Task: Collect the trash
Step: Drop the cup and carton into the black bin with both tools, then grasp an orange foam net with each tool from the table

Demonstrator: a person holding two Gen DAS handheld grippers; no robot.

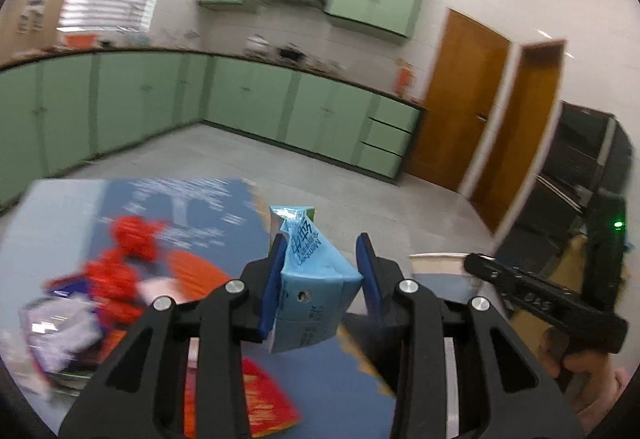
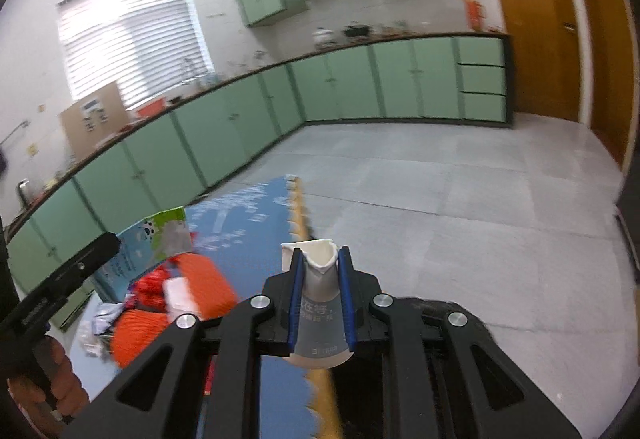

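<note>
Below jaws: blue mat (image 1: 208,207), red-orange wrappers (image 1: 120,271) heaped.

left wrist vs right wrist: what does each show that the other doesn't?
Left wrist only: the left tongs clamped on a blue carton, a pale bin rim and a dark cabinet at right.

Right wrist only: the right tongs clamped on a squashed white paper cup.

Both: the blue mat, the red and orange wrappers on it, and the green kitchen cabinets.
</note>
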